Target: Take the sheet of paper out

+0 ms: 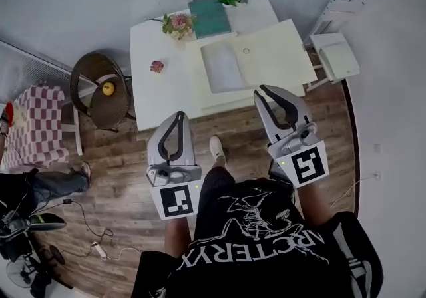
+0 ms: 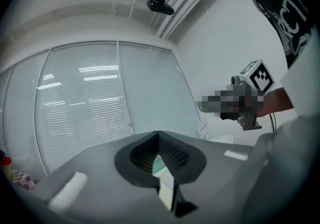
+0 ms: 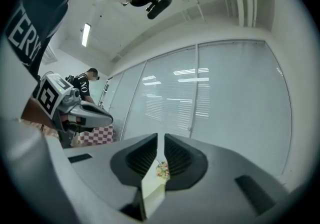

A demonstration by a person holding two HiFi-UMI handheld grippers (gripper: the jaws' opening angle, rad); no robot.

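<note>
So the sheet of paper (image 1: 223, 67) lies flat on a cream folder (image 1: 283, 50) on the white table (image 1: 152, 94) — thin, matte, untouched. Both grippers sit short of it, probably lining up: left gripper (image 1: 178, 118) at its 7 o'clock, right gripper (image 1: 261, 94) at 5 (jaws pressed together, nothing in either).

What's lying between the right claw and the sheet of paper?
Head view: only bare cream board between right claw and sheet of paper.

White table (image 1: 150, 57), teal book (image 1: 209, 17), red-and-white checked cloth (image 1: 40, 127), brown wood-grain floor (image 1: 133, 163) (and a yellow fruit (image 1: 108, 88), perhaps)
</note>
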